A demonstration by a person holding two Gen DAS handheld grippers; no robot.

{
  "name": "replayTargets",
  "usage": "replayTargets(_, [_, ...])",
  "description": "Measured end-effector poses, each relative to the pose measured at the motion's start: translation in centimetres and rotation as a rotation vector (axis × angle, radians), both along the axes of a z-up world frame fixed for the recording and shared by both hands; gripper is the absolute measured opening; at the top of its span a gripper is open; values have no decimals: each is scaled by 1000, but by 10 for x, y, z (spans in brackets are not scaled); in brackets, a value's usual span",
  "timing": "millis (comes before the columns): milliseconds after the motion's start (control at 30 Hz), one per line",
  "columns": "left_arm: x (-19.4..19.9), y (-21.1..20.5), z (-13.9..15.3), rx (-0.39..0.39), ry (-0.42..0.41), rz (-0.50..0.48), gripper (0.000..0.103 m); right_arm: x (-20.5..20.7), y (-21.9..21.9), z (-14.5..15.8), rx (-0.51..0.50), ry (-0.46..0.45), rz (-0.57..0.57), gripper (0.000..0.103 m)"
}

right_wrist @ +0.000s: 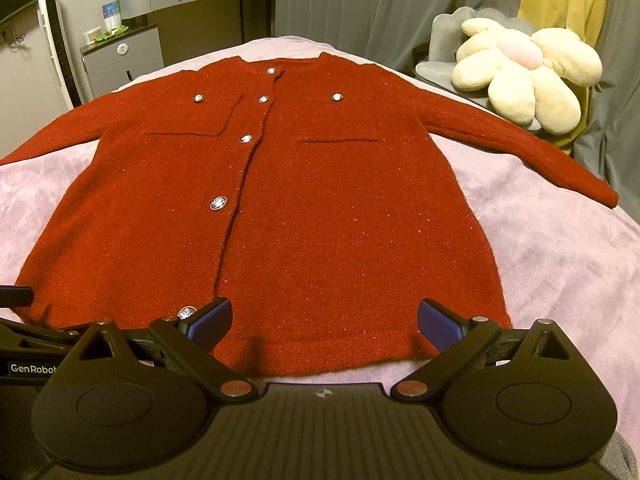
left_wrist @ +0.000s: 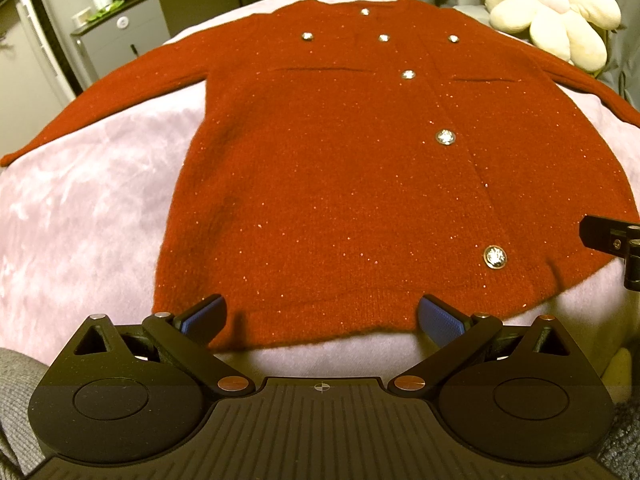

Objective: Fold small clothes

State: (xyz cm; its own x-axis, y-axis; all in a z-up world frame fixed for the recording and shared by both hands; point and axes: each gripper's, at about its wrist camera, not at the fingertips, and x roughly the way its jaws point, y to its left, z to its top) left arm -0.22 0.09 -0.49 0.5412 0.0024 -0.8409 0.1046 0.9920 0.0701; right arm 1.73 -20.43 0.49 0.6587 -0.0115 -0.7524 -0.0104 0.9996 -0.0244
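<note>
Pink blanket | red cardigan flat | left tool apart | right tool apart

One red cardigan with two spread sleeves, two chest pockets and seven silver buttons; one flower-shaped cushion; one pink blanket; two tools, left tool and right tool.
</note>
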Motion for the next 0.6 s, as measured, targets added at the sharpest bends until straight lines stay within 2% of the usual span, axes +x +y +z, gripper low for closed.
replayTargets(600, [-1, 0, 0, -4, 1, 1, 103, -1, -1, 0, -3, 4, -2, 99])
